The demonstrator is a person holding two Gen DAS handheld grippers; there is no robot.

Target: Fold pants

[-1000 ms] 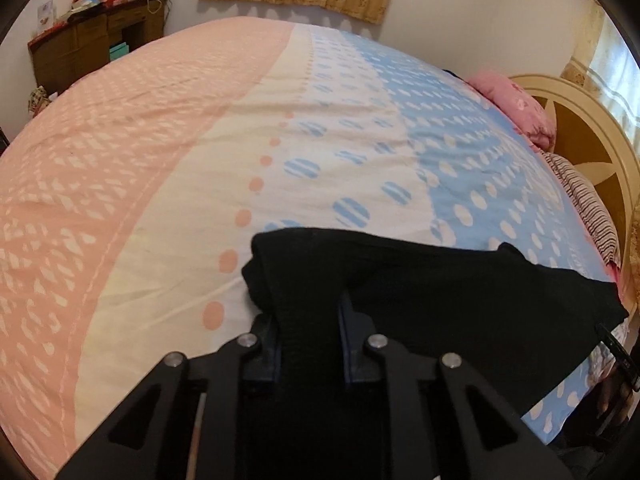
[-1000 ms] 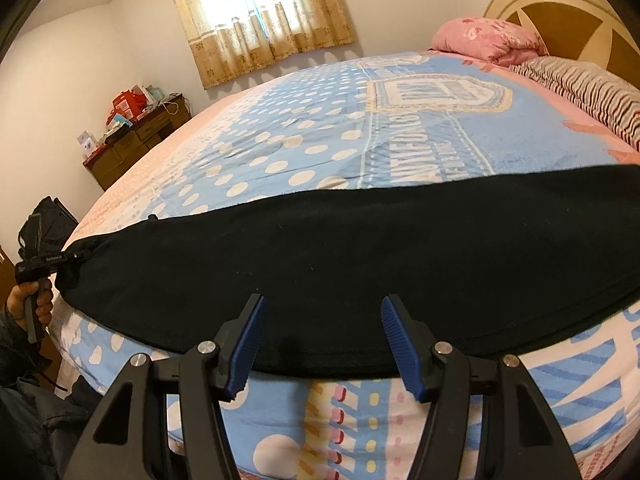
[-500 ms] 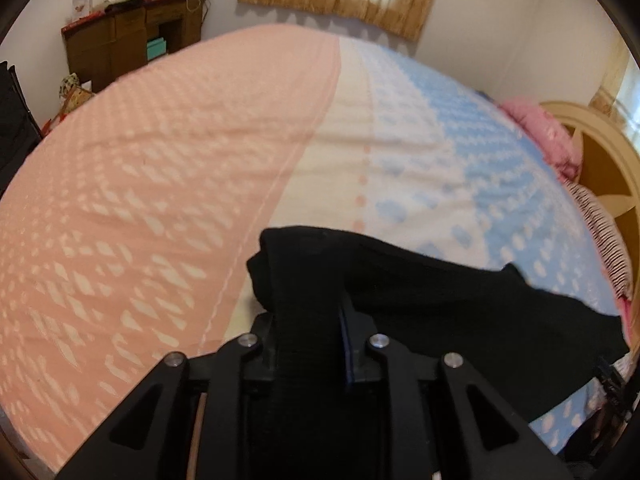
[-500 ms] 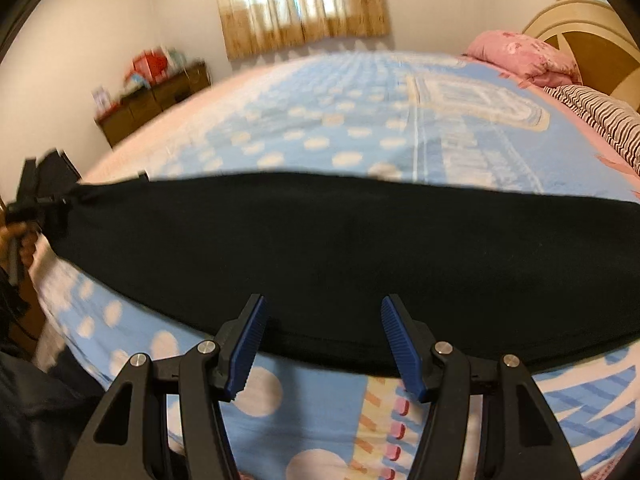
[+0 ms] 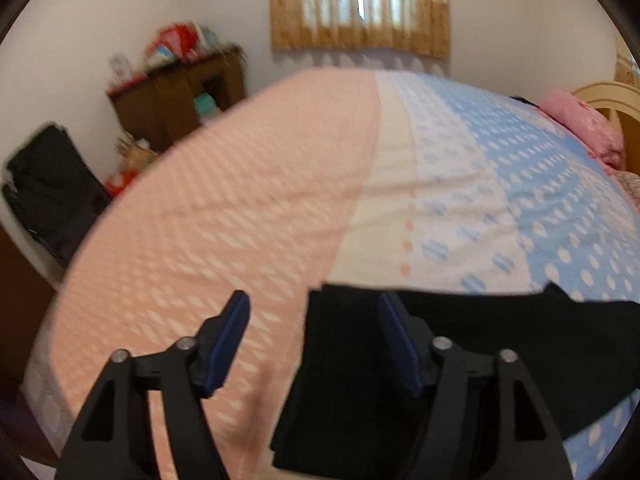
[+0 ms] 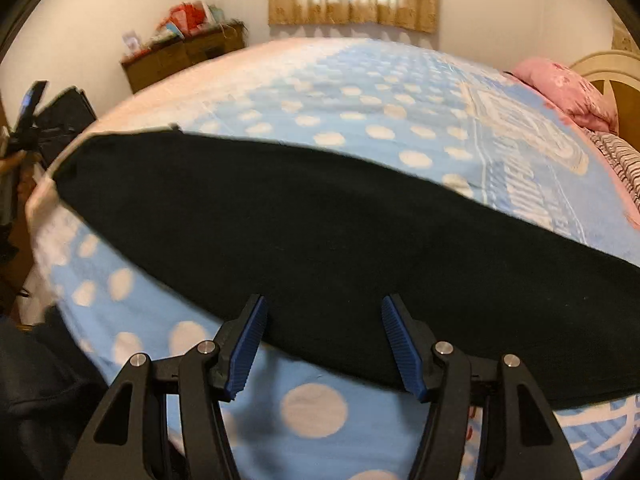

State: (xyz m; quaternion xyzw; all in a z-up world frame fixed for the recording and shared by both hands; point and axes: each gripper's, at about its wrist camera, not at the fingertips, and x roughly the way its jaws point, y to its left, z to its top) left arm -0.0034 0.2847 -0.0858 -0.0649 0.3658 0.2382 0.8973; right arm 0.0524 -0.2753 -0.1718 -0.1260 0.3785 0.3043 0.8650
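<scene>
The black pants (image 6: 320, 240) lie in a long band across the bed's near edge, on the blue dotted cover. In the left wrist view their end (image 5: 348, 380) hangs between my fingers and over the bed's edge, against the right finger. My left gripper (image 5: 312, 340) is open, and the cloth is loose in it. My right gripper (image 6: 324, 344) is open and empty, just in front of the pants' near hem. The left gripper also shows in the right wrist view (image 6: 28, 120), beyond the pants' far left end.
The bed (image 5: 260, 208) has a pink, cream and blue cover. A pink pillow (image 6: 568, 92) and a cream headboard (image 6: 600, 68) are at the right. A brown cabinet (image 5: 180, 96) with clutter stands by the far wall. A black bag (image 5: 52, 192) sits at the left.
My left gripper has opened and let go of the pants' end, which now hangs loose. Both cameras have swung left; the right gripper stayed open.
</scene>
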